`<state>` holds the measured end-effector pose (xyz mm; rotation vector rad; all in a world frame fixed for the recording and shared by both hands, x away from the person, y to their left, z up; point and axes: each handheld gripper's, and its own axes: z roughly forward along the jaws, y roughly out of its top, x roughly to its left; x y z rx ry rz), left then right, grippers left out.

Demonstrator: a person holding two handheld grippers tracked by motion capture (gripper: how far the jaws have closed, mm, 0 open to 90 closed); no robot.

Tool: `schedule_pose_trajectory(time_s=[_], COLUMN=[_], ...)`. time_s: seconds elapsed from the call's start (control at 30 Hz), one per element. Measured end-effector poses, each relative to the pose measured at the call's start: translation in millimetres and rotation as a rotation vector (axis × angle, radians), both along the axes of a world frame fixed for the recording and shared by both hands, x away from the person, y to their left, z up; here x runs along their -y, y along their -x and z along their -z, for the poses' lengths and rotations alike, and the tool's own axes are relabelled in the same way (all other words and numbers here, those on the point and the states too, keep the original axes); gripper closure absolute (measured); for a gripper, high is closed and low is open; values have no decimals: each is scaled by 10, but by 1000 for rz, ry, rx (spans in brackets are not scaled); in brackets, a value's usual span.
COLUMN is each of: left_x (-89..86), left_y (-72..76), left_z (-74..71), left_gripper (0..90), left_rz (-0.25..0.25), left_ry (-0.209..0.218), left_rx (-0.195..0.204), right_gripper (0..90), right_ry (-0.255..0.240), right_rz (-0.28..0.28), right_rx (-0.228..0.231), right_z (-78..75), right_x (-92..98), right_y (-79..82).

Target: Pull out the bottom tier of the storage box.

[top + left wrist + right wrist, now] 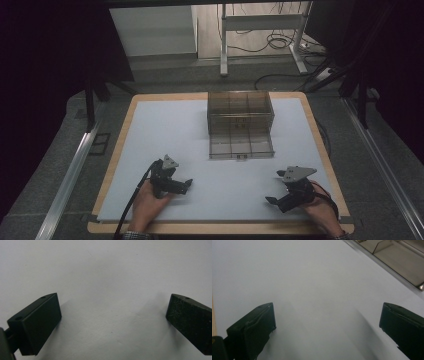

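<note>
A clear brownish drawer box (240,112) stands at the far middle of the white table mat (165,130). Its bottom drawer (241,145) is pulled out toward me, showing compartments; I cannot make out anything in them. My left gripper (187,183) rests low over the mat at the near left, open, its jaws wide apart with bare mat between them (112,322). My right gripper (270,200) sits at the near right, also open, jaws pointing left over the bare mat (324,327). In the right gripper view, the drawer's front edge (387,267) crosses the top right corner.
The mat lies on a wooden tabletop (320,145) whose rim shows on all sides. Beyond the table are a grey floor, a white desk frame (260,30) and loose cables (280,42). Dark curtains hang on both sides.
</note>
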<state>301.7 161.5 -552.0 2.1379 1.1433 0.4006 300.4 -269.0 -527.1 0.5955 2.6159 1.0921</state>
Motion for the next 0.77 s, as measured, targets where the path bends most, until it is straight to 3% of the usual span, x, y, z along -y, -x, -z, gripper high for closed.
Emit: schedule_pose_trajectory(time_s=[0.33,0.5,0.77], left_x=[0,0,-2], left_y=[0,1,0], left_z=[0,0,1], left_gripper=[0,0,0], left_rz=[0,0,0], left_ry=[0,0,2], left_rx=[0,0,-2], right_gripper=[3,1,0], right_ry=[3,31,31], right_rz=[21,26,26], right_rx=[-17,-47,-47], right_z=[35,56,61], right_x=[62,52,52], right_y=[9,-13,-13])
